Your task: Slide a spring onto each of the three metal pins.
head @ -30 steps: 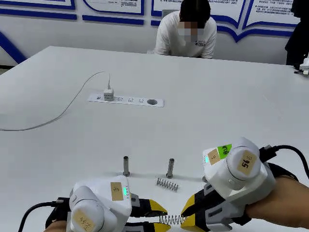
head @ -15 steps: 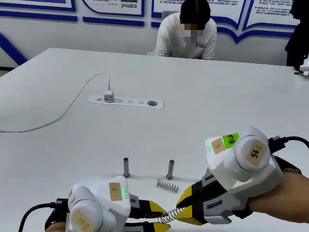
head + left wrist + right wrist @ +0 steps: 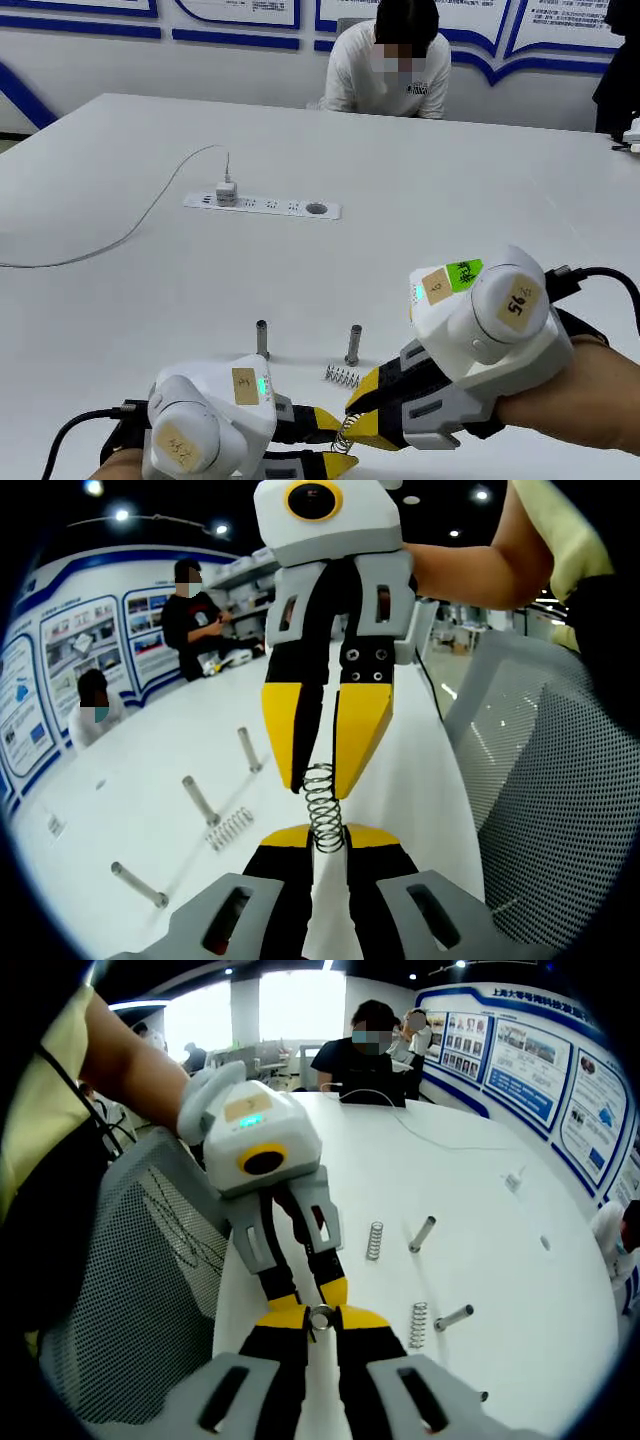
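Pinching one spring point(image 3: 322, 810) end-to-end, L gripper point(image 3: 322, 842) & R gripper point(image 3: 325, 778) fingers sit narrow on it (2 pins point(image 3: 262, 340) upright nearby).

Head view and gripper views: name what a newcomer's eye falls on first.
First, a spring gripped end to end between the left gripper and the right gripper, low and central in the head view. Beyond them, three bare metal pins stand on the white table, a loose spring lying beside the middle one.
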Available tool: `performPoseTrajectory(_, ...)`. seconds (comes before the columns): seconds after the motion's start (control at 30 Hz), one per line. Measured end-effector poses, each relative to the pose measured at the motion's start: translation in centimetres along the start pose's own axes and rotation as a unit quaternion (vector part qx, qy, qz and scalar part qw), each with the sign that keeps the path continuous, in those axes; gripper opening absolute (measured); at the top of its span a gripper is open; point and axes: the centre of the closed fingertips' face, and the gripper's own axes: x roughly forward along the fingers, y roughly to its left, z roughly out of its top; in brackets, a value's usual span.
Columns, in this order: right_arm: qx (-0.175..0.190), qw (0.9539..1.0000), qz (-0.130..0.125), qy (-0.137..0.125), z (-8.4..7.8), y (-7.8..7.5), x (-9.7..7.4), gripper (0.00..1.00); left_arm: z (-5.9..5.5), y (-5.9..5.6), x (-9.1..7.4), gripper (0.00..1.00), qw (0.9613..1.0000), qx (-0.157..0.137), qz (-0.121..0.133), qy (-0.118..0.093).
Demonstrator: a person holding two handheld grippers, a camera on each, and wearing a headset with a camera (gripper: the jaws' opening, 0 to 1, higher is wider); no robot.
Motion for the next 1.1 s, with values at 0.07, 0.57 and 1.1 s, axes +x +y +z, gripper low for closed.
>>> performPoseTrajectory(0.07,0.0,1.0,-0.001,-0.002,0.1,0.0,0.0,0.12,0.1,0.0,0.1,0.12,1.0,0.0,-0.001,-0.001)
performPoseTrajectory(0.57,0.002,0.9998,-0.013,0.011,-0.6,-0.7,-0.5,0.11,0.1,0.1,0.0,0.2,0.9999,-0.012,0.001,-0.007)
performPoseTrajectory(1.1,0.022,0.9982,-0.053,0.017,-1.8,-3.5,-3.3,0.11,-0.8,2.5,-2.1,0.4,0.9964,-0.069,0.046,-0.018)
